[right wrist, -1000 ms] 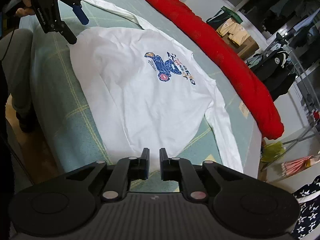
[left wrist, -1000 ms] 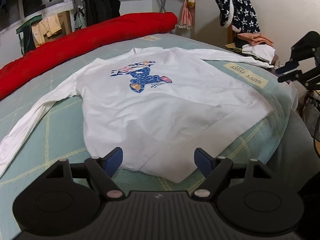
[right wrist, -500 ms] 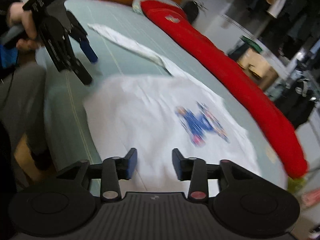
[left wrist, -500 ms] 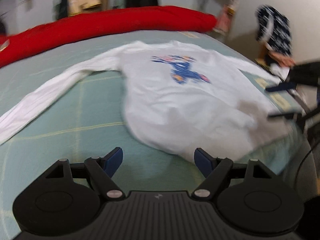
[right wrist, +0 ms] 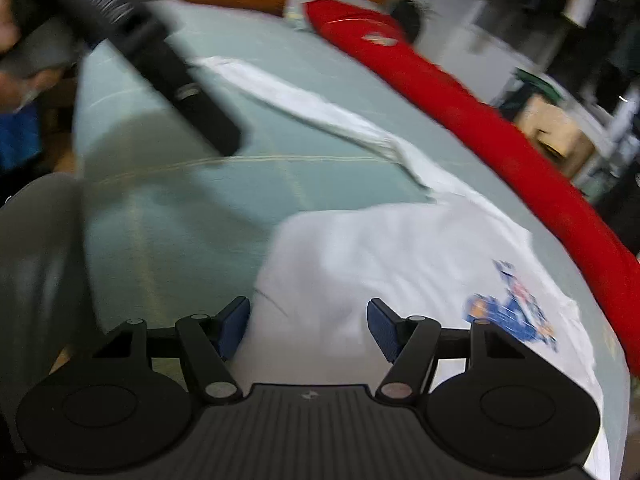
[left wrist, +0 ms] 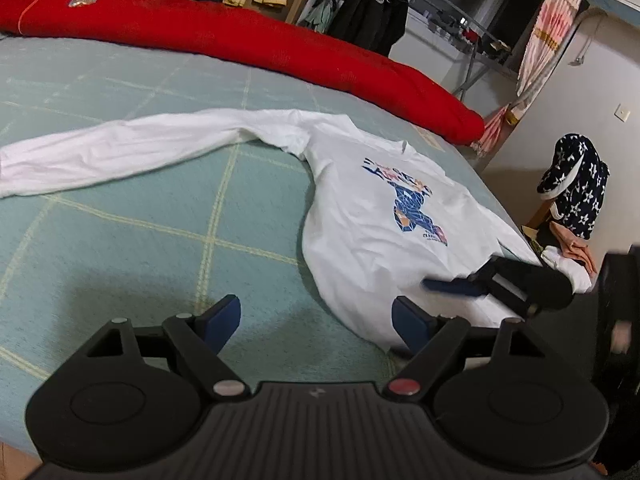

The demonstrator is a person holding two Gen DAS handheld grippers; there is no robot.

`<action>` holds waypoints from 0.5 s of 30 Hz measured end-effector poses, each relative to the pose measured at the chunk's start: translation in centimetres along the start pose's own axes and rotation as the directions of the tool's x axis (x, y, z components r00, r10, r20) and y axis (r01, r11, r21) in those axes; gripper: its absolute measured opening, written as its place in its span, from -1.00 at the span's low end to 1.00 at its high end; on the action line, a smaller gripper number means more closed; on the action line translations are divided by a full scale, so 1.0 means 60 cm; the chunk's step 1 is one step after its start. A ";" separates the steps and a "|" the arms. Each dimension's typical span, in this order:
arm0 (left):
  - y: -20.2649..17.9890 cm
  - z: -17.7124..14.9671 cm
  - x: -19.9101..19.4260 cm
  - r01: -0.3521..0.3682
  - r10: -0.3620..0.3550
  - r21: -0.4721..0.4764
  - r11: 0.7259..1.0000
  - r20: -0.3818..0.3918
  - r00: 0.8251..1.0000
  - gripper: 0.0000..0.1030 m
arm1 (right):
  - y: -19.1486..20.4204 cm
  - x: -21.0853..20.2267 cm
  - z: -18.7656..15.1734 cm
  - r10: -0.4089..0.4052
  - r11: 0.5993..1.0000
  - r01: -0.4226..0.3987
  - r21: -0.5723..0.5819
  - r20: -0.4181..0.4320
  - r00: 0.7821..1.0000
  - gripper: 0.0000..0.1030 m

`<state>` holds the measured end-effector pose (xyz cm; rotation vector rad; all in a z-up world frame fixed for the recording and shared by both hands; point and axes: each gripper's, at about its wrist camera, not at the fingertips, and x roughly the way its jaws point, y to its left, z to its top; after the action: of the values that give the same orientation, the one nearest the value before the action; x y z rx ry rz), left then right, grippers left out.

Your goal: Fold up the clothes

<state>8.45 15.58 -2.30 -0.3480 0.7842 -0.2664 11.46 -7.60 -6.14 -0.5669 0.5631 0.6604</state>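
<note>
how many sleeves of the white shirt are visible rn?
2. One sleeve lies stretched out flat across the green bedspread, away from the shirt body. The other sleeve runs along the bed edge near the right tongs, its cuff hidden.

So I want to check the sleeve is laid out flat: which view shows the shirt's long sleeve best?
The left wrist view: the sleeve lies sharp and stretched full length across the bed. The right wrist view shows it blurred and partly hidden.
</note>
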 end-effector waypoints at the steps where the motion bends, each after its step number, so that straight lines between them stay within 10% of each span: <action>1: -0.004 0.000 0.007 0.011 -0.011 0.002 1.000 -0.007 1.000 0.61 | 0.001 0.007 0.003 -0.006 1.000 0.006 0.010 0.000 1.000 0.37; 15: -0.080 -0.004 0.141 0.245 -0.248 -0.036 0.969 -0.106 0.963 0.61 | -0.134 -0.049 -0.134 -0.090 0.858 0.079 0.508 -0.004 0.996 0.57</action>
<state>13.52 8.13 -5.91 -0.4564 0.8531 -0.5143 12.73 -19.15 -7.53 -0.0842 0.6604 0.4061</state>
